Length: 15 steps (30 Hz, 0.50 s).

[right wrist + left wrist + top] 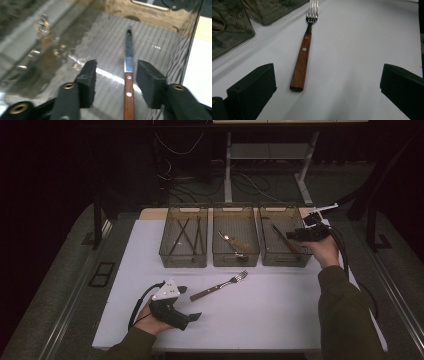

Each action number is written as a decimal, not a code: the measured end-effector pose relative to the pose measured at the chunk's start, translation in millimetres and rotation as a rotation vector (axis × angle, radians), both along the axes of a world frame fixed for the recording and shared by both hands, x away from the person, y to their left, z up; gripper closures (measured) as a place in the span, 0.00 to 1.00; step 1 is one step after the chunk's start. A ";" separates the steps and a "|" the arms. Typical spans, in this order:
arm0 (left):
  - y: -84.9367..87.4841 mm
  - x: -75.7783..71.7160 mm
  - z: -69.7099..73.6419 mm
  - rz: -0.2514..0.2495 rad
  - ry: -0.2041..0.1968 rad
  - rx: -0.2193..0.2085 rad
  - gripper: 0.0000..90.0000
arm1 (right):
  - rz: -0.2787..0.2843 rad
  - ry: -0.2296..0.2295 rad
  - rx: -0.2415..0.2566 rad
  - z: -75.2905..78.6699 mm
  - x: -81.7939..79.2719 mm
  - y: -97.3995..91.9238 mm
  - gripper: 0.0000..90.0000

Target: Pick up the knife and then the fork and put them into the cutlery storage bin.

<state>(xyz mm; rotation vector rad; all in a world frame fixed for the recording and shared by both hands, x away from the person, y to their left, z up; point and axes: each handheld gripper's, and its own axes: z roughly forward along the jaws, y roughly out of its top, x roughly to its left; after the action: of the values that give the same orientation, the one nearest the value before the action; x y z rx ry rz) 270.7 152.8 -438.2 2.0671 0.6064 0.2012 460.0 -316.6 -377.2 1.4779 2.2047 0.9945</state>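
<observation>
While the right tool [115,77] hangs over the right-hand bin [264,236] at the far side of the desk [280,310], its jaws stand half apart and clear of the knife [128,82] lying flat on the bin floor, so the sound move is to lift straight up without nudging it. Near left, the left tool [327,87] sits wide open, the fork [303,58] just ahead; line the jaws across the wooden handle, then close
</observation>
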 end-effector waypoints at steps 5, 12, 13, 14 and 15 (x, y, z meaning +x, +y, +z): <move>0.4 0.5 0.3 0.006 0.002 -0.001 0.00 | 0.046 -0.050 0.072 9.6 -18.7 -3.0 0.41; 0.4 1.2 0.1 0.016 0.004 0.003 0.00 | 0.117 -0.109 0.119 16.0 -54.4 -0.5 0.24; 0.4 1.4 0.1 0.017 0.004 0.002 0.00 | 0.127 -0.117 0.119 16.3 -59.3 0.6 0.22; 0.3 1.6 0.1 0.017 0.004 0.003 0.00 | 0.135 -0.124 0.115 16.4 -64.8 2.0 0.22; 0.2 1.8 0.1 0.017 0.004 0.005 0.00 | 0.143 -0.132 0.109 16.1 -70.0 3.4 0.21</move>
<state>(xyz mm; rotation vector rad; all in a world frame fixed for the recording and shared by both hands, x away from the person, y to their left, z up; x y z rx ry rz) 272.5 153.0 -438.1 2.0678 0.6264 0.2087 390.0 -313.1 -361.0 1.2721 2.2175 1.2392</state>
